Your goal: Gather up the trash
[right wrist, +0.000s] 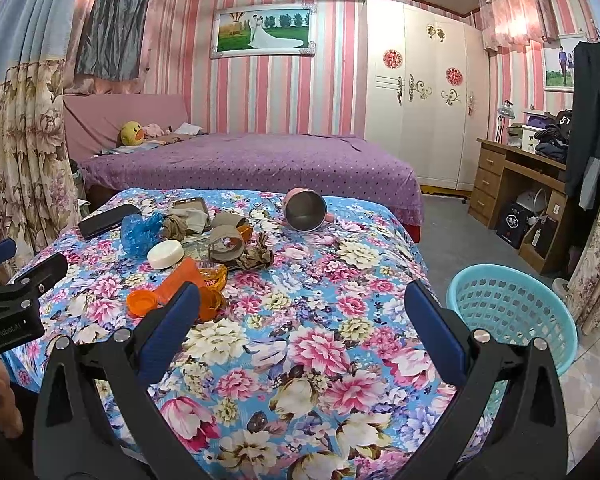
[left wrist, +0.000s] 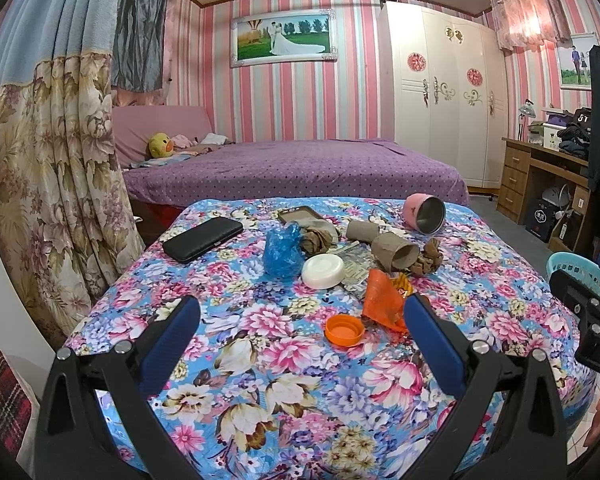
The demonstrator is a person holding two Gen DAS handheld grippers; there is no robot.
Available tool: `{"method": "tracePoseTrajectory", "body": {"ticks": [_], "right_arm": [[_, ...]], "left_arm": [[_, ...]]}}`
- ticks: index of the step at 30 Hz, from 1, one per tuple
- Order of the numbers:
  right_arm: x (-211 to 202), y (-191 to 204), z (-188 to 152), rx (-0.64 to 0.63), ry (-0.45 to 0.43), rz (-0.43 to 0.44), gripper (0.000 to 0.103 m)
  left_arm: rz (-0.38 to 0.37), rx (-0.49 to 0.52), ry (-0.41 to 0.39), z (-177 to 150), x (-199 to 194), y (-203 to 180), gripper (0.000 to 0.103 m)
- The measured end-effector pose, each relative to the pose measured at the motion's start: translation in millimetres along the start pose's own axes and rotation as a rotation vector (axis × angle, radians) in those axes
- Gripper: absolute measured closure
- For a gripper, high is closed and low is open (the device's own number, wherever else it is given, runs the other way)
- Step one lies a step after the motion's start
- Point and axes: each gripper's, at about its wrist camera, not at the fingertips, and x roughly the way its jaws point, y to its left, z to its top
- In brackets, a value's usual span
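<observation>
Trash lies scattered on the floral-cloth table (left wrist: pixel 284 380): an orange cap (left wrist: pixel 345 330), an orange wrapper (left wrist: pixel 384 300), a white lid (left wrist: pixel 323 271), a crumpled blue bag (left wrist: pixel 282 252), cardboard tubes (left wrist: pixel 394 255) and brown crumpled scraps (left wrist: pixel 430 261). My left gripper (left wrist: pixel 302 316) hovers open just short of the orange cap, nothing between its fingers. In the right wrist view the same pile (right wrist: pixel 188 248) sits to the left, and my right gripper (right wrist: pixel 302 300) stands open over bare cloth. A turquoise basket (right wrist: pixel 512 312) stands on the floor to the right of the table.
A black wallet (left wrist: pixel 202 239), a phone case (left wrist: pixel 300 214) and a tipped pink mug (left wrist: pixel 424 213) also lie on the table. Behind it is a purple bed (left wrist: pixel 292 168). A wardrobe (left wrist: pixel 440 88) and wooden desk (left wrist: pixel 540 176) stand right, floral curtains (left wrist: pixel 48 160) left.
</observation>
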Motion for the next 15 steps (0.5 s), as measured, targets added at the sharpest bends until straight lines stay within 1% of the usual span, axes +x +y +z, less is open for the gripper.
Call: {"method": "tracePoseTrajectory", "body": {"ticks": [15], "right_arm": [[1.0, -1.4, -1.5, 0.003, 0.0, 0.001, 0.004]], "left_arm": [[0.004, 0.001, -0.006, -0.4, -0.2, 0.5, 0.004]]}}
